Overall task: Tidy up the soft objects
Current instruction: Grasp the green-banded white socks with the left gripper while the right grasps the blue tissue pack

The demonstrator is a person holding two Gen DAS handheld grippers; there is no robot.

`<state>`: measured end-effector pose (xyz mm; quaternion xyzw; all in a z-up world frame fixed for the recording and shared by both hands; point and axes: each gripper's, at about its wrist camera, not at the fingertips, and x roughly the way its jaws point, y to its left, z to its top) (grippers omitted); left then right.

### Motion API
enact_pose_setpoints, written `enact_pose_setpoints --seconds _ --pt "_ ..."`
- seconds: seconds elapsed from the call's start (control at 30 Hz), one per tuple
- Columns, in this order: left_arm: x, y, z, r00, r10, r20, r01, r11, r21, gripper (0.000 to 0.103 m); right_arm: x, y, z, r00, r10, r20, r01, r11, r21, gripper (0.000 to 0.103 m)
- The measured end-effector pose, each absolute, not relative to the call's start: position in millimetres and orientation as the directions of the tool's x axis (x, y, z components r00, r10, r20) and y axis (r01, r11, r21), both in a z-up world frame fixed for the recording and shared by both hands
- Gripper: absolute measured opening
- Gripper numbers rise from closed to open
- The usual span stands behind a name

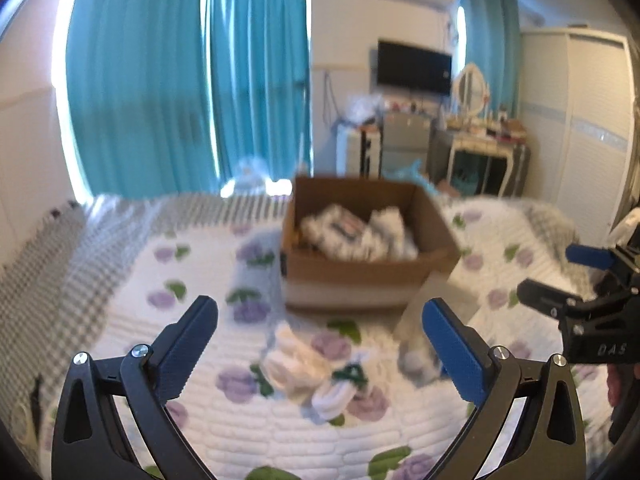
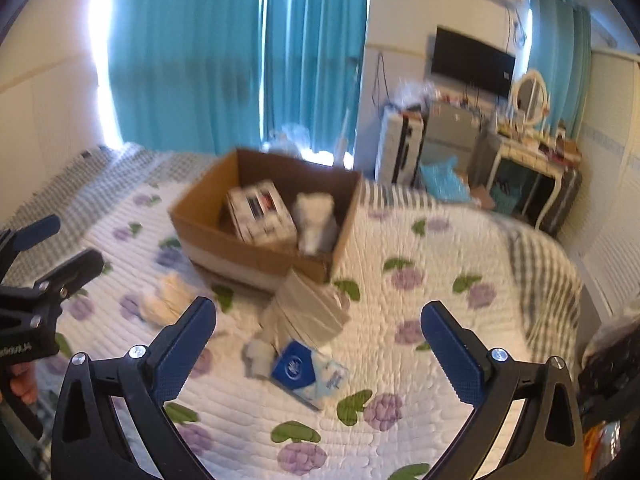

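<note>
With both the left gripper and the right gripper hovering jaws spread and empty over the floral quilted bed, the white rolled socks near the brown cardboard box could unroll if pinched off-centre

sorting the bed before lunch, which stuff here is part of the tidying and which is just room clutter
Part of the job:
- cardboard box
- white socks
- blue tissue pack
- folded beige cloth
- left gripper and right gripper, both open

Just lying about:
- dressing table
- wall TV
- teal curtains
</note>
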<state>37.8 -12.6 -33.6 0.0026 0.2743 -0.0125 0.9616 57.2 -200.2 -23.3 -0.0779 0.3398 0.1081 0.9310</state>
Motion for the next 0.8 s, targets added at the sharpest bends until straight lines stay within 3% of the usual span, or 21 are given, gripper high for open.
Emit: enact_pose_setpoints --seconds 0.2,0.27,0.43,0.53,0.6,0.63,0.7,0.73,0.77,0.8 --pt "52.2 -19.0 -101.7 0.77 -0.011 -0.638 0.053 0.997 0.048 0.103 85.3 -200.0 -92.8 0.668 0.12 -0.735 -0.242 0.968 -0.062 0.103" --pt "54.4 -20.5 -117.7 0.75 0.0 -0.661 0.051 0.997 0.057 0.085 92.1 -198.9 -113.2 0.623 0.112 -0.774 -0.239 0.97 -0.052 0.103" --pt "63.2 -26.2 -137.7 0.685 -0.048 -0.727 0.093 0.995 0.023 0.065 100.8 -192.5 -130.9 0.596 0.084 -0.799 -0.227 0.972 -0.066 0.103" --pt "65.5 -28.1 -144.4 0.657 -0.074 -0.75 0.117 0.993 0.005 0.061 105.1 -197.5 -138.5 0.571 0.087 -0.817 -0.208 0.977 -0.041 0.103" --pt "68.9 -28.8 -151.6 0.636 -0.077 -0.768 0.124 0.992 0.003 0.046 107.7 -200.4 -142.5 0.556 0.077 -0.827 -0.19 0.981 -0.036 0.096" --pt "71.1 -28.7 -155.8 0.627 -0.068 -0.776 0.121 0.993 0.011 0.041 107.0 -199.6 -143.3 0.552 0.077 -0.83 -0.189 0.981 -0.034 0.089" --pt "72.3 -29.9 -161.1 0.614 -0.05 -0.788 0.113 0.993 0.026 0.037 108.0 -198.4 -146.4 0.538 0.083 -0.839 -0.194 0.981 -0.028 0.086" --pt "71.0 -30.5 -162.5 0.613 -0.05 -0.788 0.115 0.993 0.027 0.03 107.9 -197.4 -148.0 0.535 0.083 -0.841 -0.197 0.98 -0.029 0.081" --pt "70.2 -31.0 -162.8 0.614 -0.052 -0.788 0.118 0.993 0.026 0.027 107.5 -196.5 -149.0 0.531 0.085 -0.843 -0.202 0.979 -0.029 0.066" --pt "69.4 -31.2 -162.2 0.615 -0.055 -0.787 0.12 0.992 0.024 0.025 107.1 -195.9 -149.7 0.53 0.083 -0.844 -0.203 0.979 -0.031 0.06"
